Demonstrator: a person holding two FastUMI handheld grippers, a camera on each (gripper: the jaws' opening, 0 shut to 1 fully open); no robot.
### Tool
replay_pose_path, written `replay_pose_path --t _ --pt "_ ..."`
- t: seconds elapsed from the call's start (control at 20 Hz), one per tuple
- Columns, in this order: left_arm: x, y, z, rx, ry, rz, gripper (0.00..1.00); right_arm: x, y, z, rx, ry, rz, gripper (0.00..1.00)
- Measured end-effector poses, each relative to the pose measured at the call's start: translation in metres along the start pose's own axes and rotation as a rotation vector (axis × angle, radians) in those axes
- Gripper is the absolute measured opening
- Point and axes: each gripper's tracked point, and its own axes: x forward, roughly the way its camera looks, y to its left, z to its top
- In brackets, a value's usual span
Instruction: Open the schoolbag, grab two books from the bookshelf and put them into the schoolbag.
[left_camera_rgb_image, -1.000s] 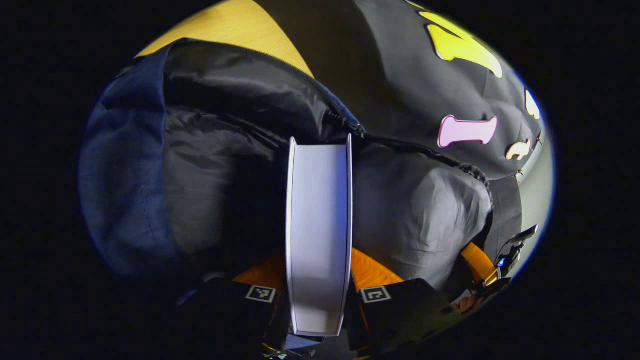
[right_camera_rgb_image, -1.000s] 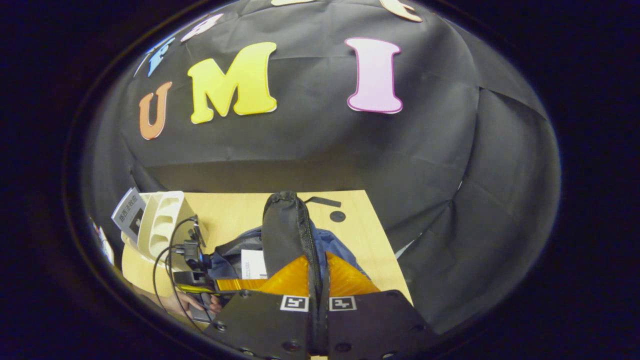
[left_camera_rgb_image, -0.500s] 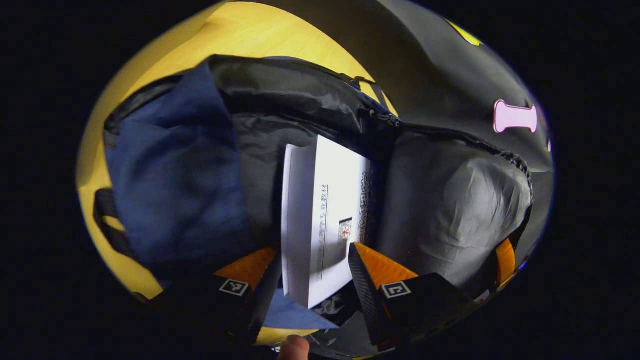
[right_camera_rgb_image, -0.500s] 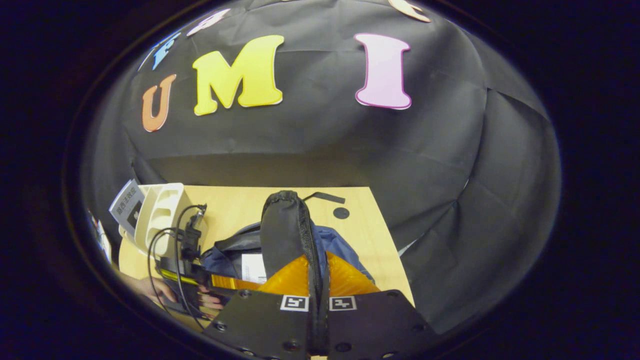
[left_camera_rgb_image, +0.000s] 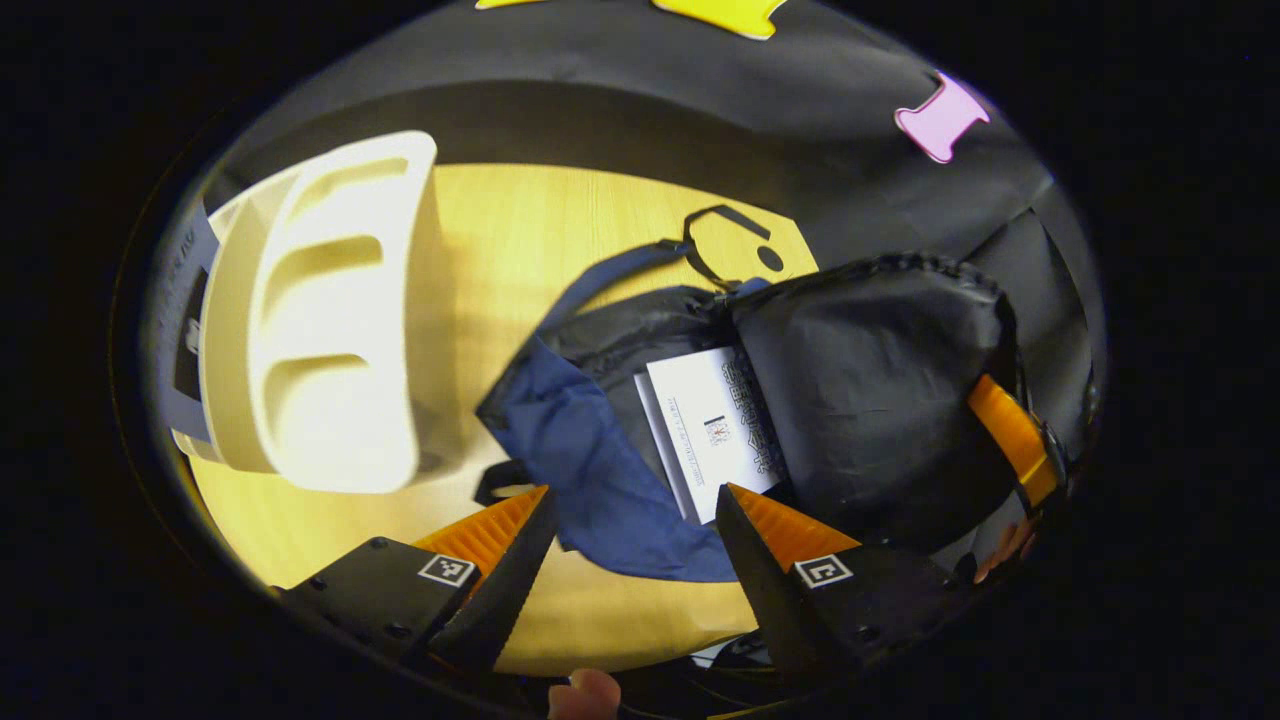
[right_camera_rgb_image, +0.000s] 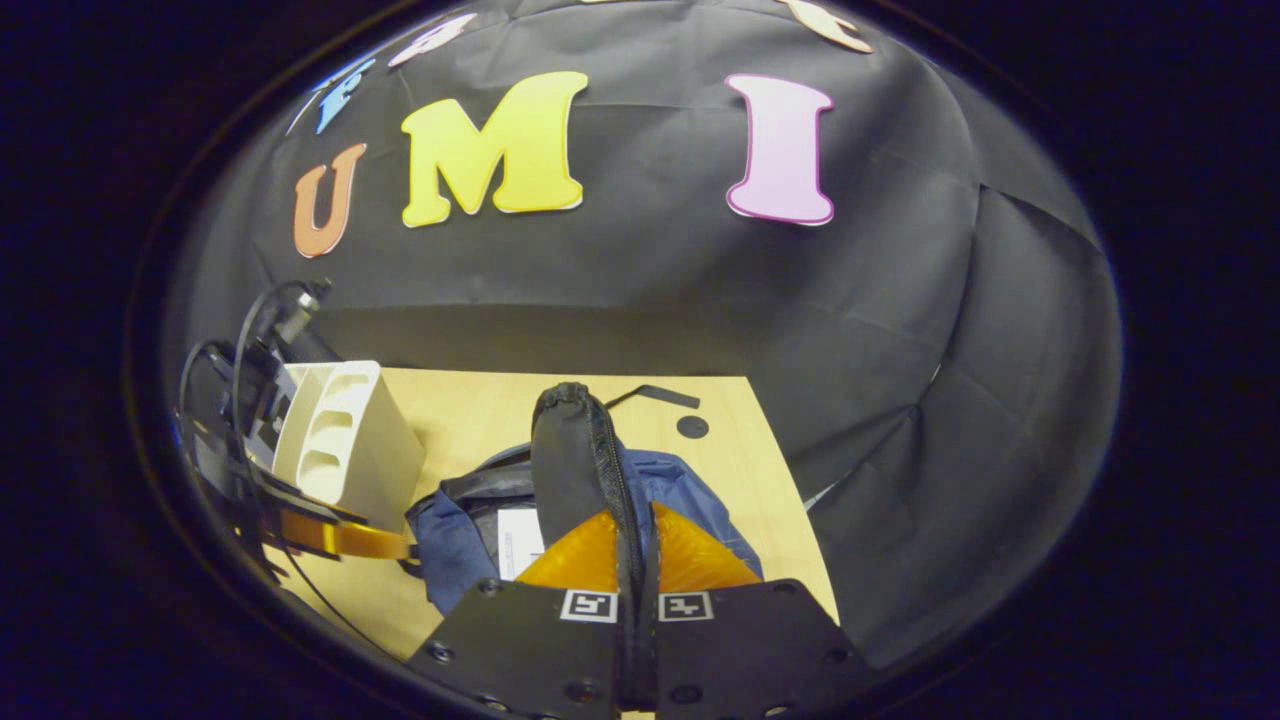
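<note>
Schoolbag (right_camera_rgb_image: 470, 510) flap (right_camera_rgb_image: 572, 450) in right tool (right_camera_rgb_image: 637, 560)

We are seeing a pale wooden tabletop (left_camera_rgb_image: 600, 620) lying under everything, and a small round black dot (left_camera_rgb_image: 770, 258) sitting on it near its far edge, close to the black cloth wall (right_camera_rgb_image: 640, 290).
</note>
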Motion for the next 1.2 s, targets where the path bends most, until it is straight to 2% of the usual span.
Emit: replay_pose_path --t 0.05,0.25,0.45,0.65,0.7,0.8,1.0,1.2 --pt "-0.017 0.006 0.003 0.017 -0.018 0.003 1.0 -0.001 0.001 -0.001 -0.001 -0.002 -0.003 0.02" --pt "-0.088 0.041 0.018 0.04 -0.126 0.034 0.99 -0.006 0.003 -0.004 -0.04 0.001 -0.019 0.0" --pt "-0.162 0.111 0.051 0.07 -0.279 0.18 0.99 -0.009 0.001 -0.006 -0.048 0.005 -0.039 0.0" --pt "-0.213 0.171 0.069 0.073 -0.314 0.281 0.99 -0.009 0.006 -0.006 -0.046 0.007 -0.051 0.0" --pt "-0.22 0.185 0.076 0.08 -0.314 0.307 0.99 -0.01 0.009 -0.006 -0.046 0.009 -0.05 0.02" --pt "-0.229 0.21 0.087 0.091 -0.292 0.332 0.99 -0.01 0.013 -0.005 -0.048 0.008 -0.051 0.0" --pt "-0.222 0.238 0.094 0.054 -0.197 0.31 0.99 -0.012 0.016 -0.009 -0.039 0.012 -0.055 0.0" --pt "-0.193 0.257 0.088 0.001 -0.071 0.27 0.99 -0.012 0.013 -0.013 -0.023 0.018 -0.064 0.0"
